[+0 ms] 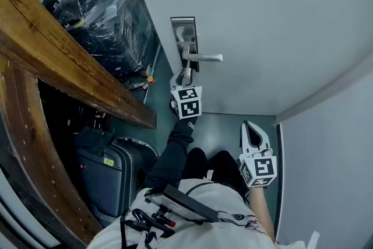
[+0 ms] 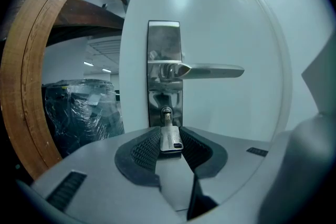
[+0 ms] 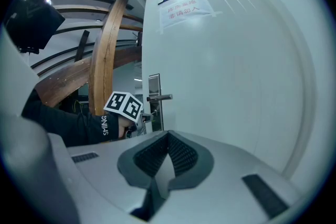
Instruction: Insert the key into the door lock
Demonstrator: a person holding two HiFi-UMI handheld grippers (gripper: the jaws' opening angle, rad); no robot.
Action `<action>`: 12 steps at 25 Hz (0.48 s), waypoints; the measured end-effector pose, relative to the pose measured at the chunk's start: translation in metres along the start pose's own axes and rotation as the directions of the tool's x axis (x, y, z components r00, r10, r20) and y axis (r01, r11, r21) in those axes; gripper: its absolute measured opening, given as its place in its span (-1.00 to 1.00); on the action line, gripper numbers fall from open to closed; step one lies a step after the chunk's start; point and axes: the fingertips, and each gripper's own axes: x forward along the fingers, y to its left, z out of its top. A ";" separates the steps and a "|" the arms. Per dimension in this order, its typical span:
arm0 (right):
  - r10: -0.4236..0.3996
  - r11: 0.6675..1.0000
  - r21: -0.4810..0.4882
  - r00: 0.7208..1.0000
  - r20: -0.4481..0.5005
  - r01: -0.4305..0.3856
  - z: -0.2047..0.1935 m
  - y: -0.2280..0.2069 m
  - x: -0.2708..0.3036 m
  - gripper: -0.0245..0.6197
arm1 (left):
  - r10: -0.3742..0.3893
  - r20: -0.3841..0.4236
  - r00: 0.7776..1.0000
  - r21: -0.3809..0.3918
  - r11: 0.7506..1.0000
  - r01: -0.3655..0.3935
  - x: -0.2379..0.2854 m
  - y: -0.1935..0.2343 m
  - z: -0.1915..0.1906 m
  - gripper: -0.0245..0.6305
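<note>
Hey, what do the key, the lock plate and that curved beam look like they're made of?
The key looks like metal, probably steel: dull silver with a soft glint. The lock plate is polished metal, maybe stainless or chrome-plated: it mirrors its surroundings. The curved beam appears to be varnished wood: brown grain lines and a slight sheen.

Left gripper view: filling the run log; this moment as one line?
left gripper: shut on key | key: tip at keyhole, depth unclear | right gripper: shut, empty
</note>
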 end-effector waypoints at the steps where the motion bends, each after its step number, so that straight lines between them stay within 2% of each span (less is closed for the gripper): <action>1: 0.000 1.000 0.001 1.000 0.000 0.000 0.000 0.000 0.000 -0.90 | 0.004 -0.006 1.000 0.000 1.000 -0.004 0.001 0.001 -0.001 -0.57; 12: -0.028 1.000 0.009 1.000 0.003 0.028 0.009 -0.009 0.002 -0.90 | 0.008 -0.019 1.000 0.024 1.000 -0.008 0.026 0.003 0.013 -0.57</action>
